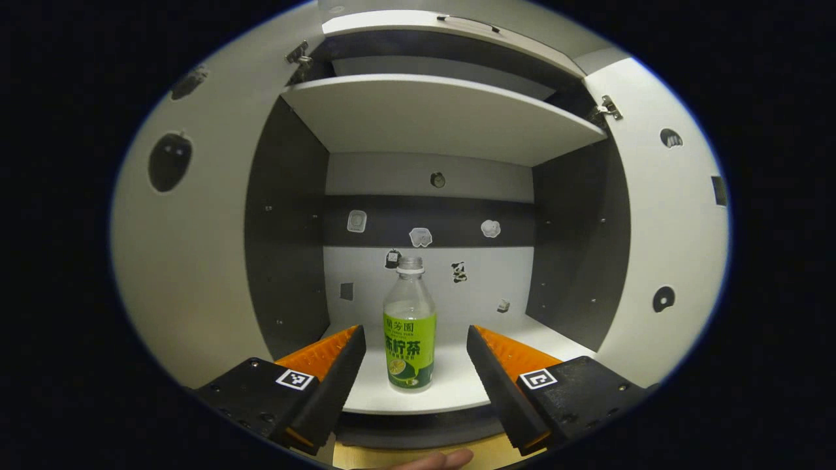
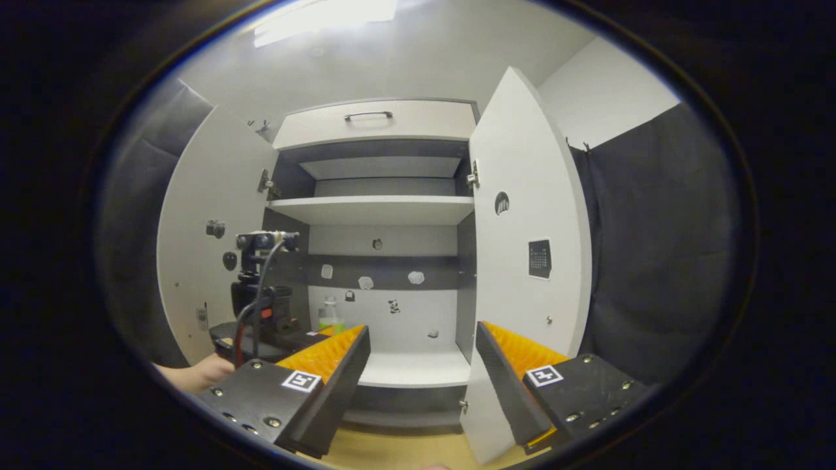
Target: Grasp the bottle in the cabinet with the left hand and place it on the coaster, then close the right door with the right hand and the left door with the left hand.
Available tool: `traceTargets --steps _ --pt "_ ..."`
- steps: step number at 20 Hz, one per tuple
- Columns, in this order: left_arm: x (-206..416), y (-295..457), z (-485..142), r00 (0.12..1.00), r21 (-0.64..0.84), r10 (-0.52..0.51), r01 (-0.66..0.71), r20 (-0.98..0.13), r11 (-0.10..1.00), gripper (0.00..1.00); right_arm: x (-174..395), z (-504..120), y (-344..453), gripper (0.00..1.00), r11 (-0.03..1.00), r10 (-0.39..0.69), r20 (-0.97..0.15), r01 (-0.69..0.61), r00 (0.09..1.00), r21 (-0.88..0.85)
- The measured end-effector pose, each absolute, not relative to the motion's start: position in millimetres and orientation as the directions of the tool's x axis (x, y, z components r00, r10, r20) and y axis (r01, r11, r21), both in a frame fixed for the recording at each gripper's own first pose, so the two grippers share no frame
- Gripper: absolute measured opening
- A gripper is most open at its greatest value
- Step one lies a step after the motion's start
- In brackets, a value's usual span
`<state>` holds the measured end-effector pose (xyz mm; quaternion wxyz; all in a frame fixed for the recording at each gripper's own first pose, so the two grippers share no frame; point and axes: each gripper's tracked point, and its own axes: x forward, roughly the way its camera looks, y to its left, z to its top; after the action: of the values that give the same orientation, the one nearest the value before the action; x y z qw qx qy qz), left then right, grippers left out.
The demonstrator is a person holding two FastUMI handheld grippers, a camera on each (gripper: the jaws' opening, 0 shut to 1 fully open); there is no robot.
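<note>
A clear bottle (image 1: pixel 409 326) with a green label and a white cap stands upright on the cabinet's bottom shelf (image 1: pixel 457 385). My left gripper (image 1: pixel 413 339) is open, its orange-and-black fingers on either side of the bottle and a little short of it, touching nothing. In the right gripper view the bottle (image 2: pixel 330 316) peeks out behind the left gripper's body (image 2: pixel 261 307), held by a hand (image 2: pixel 196 375). My right gripper (image 2: pixel 421 343) is open and holds nothing, back from the cabinet. The right door (image 2: pixel 522 261) and the left door (image 2: pixel 209 241) both stand open.
An upper shelf (image 1: pixel 431 111) spans the cabinet above the bottle. Small stickers dot the back wall (image 1: pixel 421 236) and the doors. A drawer front with a handle (image 2: pixel 369 116) sits above the cabinet. A wooden surface (image 2: pixel 398 450) lies below the cabinet front. A fingertip (image 1: pixel 434 460) shows at the bottom.
</note>
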<state>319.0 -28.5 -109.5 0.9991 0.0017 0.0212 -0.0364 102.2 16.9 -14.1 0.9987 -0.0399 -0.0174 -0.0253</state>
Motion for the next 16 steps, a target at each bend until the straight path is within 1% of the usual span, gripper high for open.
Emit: traceTargets --steps 5,7,10,12,13,16 --pt "368.7 -34.9 -117.8 0.997 0.029 -0.071 0.072 -0.015 0.997 0.99 103.1 -18.4 8.1 0.98 0.995 -0.062 0.025 0.064 0.998 -0.082" --pt "383.6 -29.3 -123.7 0.999 0.030 -0.043 0.043 -0.022 0.999 0.98 103.2 -23.6 3.1 0.98 0.993 -0.076 0.015 0.078 0.997 -0.093" --pt "405.8 -28.5 -134.6 0.998 0.017 -0.030 0.031 -0.058 0.999 0.97 101.0 -26.7 -5.6 0.98 0.988 -0.102 0.006 0.102 0.995 -0.117" --pt "408.1 -33.7 -143.5 0.992 0.000 -0.058 0.059 -0.111 0.998 0.97 95.1 -22.6 -8.7 0.98 0.988 -0.108 0.011 0.109 0.994 -0.112" --pt "405.9 -38.0 -139.9 0.991 -0.011 -0.079 0.078 -0.111 0.997 0.79 91.2 -19.7 -7.6 0.98 0.989 -0.102 0.019 0.103 0.995 -0.107" --pt "382.1 -37.8 -122.6 0.992 -0.039 -0.091 0.088 -0.082 0.995 0.78 81.5 -19.2 -7.4 0.98 0.990 -0.091 0.020 0.092 0.996 -0.107"
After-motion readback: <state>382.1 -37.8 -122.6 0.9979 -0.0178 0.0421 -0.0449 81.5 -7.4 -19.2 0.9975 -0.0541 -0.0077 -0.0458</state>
